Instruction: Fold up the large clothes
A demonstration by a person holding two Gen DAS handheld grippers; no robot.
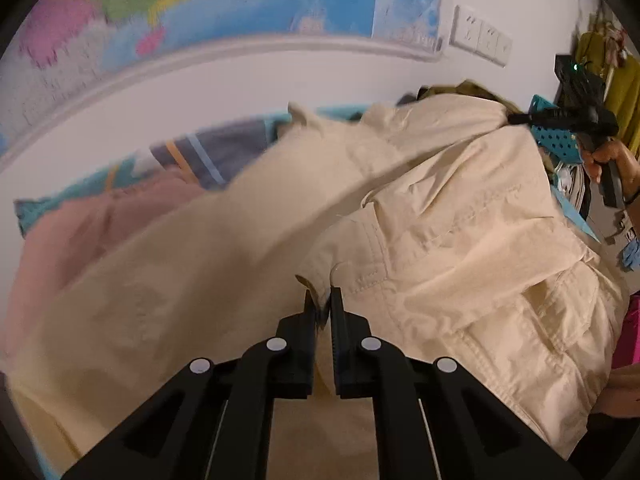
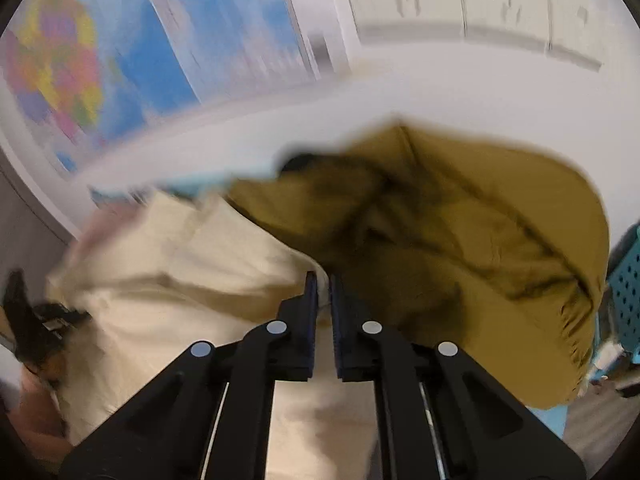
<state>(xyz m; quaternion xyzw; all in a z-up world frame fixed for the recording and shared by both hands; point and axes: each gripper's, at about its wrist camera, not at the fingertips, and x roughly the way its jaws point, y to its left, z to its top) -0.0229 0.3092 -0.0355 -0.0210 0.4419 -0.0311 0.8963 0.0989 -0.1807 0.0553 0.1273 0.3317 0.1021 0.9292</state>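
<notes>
Cream cotton fills most of both views: it is a large jacket (image 1: 440, 208) with stitched pockets, and everything here is placed relative to it. To the left of the jacket, in the left wrist view, a pink cloth (image 1: 80, 240) lies under its edge, and behind that a striped blanket (image 1: 208, 156) in grey and teal shows along the wall. Above, a coloured map (image 1: 224, 4) hangs on the white wall, blurred.

At the near edge of the jacket, the left gripper (image 1: 324, 300) has its two fingers together on a fold of the cream cloth; a small piece of the hem stands up between the tips. At the far right corner of the jacket, the right gripper (image 1: 560, 118) reaches in from the side, held by a hand (image 1: 604, 160), and its tip touches the cloth near the collar.

In the right wrist view, the right gripper (image 2: 323, 288) is also closed, with cream cloth lying in the narrow gap between the pads. Just to the right of the jacket lies an olive-brown garment (image 2: 460, 232), partly over it. A teal perforated basket (image 2: 628, 288) is beyond that, cut off by the frame.

The whole right view is smeared, so the seams cannot be read. The left gripper (image 2: 40, 320) appears at the far left as a dark shape only.
</notes>
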